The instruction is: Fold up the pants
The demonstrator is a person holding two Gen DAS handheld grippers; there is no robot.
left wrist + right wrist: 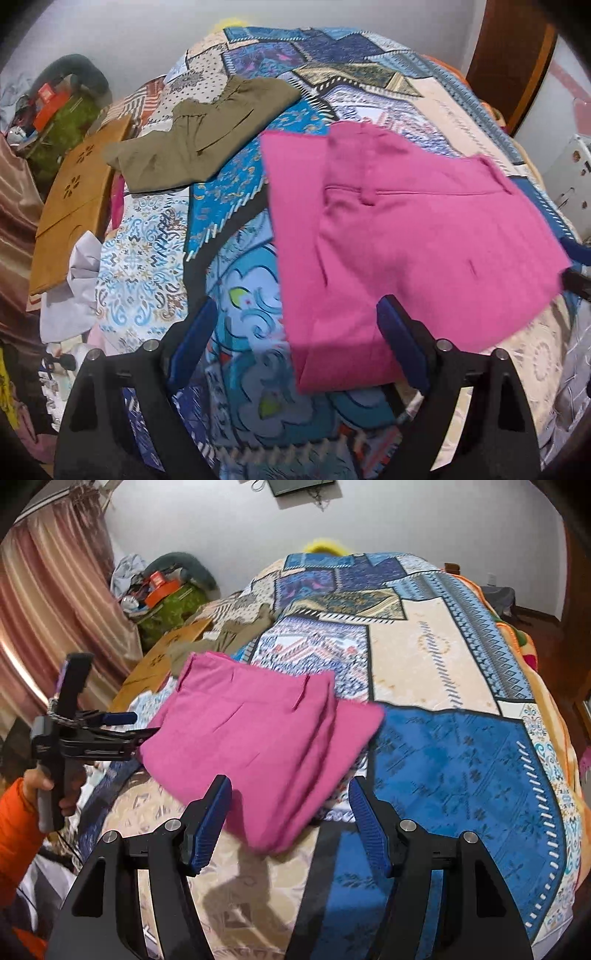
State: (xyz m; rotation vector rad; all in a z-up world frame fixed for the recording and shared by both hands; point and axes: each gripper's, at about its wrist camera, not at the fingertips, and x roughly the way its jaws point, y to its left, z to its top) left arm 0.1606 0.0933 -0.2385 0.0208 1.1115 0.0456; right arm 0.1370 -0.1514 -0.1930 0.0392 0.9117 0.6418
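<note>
Folded pink pants (406, 236) lie flat on the patterned bedspread (229, 206). My left gripper (297, 332) hangs open above their near left corner, with the right pad (400, 343) over the fabric and the left pad over the bedspread. In the right wrist view the pink pants (251, 734) lie just ahead, one corner between the pads of my open right gripper (290, 814), which do not press on it. The left gripper (142, 725), held by a hand with an orange sleeve (18, 830), is at the pants' left edge. Olive pants (199, 136) lie further back.
A wooden board (74, 192) leans at the bed's left side beside white cloth (70, 291). A cluttered pile with a green bag (170, 609) stands by the wall, next to striped curtains (55, 602). An orange blanket (524, 642) runs along the bed's right edge.
</note>
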